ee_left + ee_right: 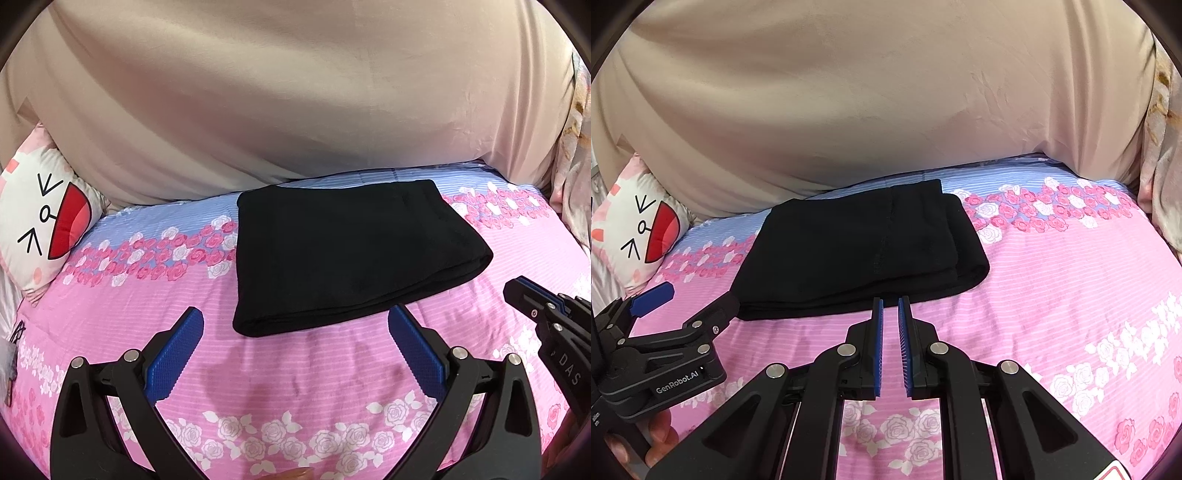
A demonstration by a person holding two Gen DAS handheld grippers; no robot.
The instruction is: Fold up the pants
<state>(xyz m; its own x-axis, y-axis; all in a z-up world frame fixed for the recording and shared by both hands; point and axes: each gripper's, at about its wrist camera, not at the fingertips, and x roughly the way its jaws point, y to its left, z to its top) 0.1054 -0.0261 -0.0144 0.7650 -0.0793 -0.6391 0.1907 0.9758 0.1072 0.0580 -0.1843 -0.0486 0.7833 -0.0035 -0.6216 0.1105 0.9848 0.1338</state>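
The black pants (pixel 343 254) lie folded into a compact rectangle on the pink floral bedspread (pixel 295 373); they also show in the right wrist view (pixel 857 254). My left gripper (pixel 295 325) is open and empty, just short of the near edge of the pants. It also shows in the right wrist view (pixel 690 299) at the left. My right gripper (pixel 890 306) is nearly closed with a narrow gap and holds nothing, just short of the pants' near edge. Its tip shows in the left wrist view (pixel 524 295) at the right.
A large beige cushion or blanket (pixel 277 92) rises behind the pants. A white cartoon-face pillow (pixel 40 218) lies at the far left. Patterned fabric (pixel 576 155) hangs at the right edge. A hand (pixel 657 432) holds the left gripper.
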